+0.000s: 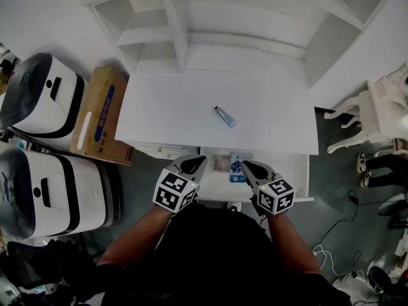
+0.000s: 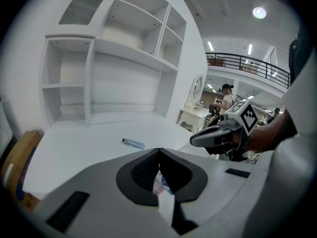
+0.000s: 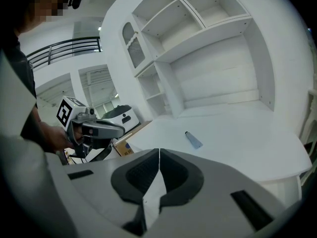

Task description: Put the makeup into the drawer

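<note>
The white tabletop has one small thing on it: a little blue-grey makeup tube. The tube lies flat near the middle of the tabletop, a bit tilted. Nothing touches it.

Under the front edge of the tabletop a drawer is pulled out. A blue and white packet lies inside it. The makeup tube is not in the drawer.

The person holds both claws over the drawer, side by side and well apart from the tube. The left claw is pressed together at its tips and pinches nothing. The right claw is pressed together too, and it is empty. Both claws point toward the tabletop and tip down a little.

Behind the tabletop stand white shelves. To the left, a brown cardboard box sits on the floor. Beside the box are two big white and black machines. To the right stands a white chair.
</note>
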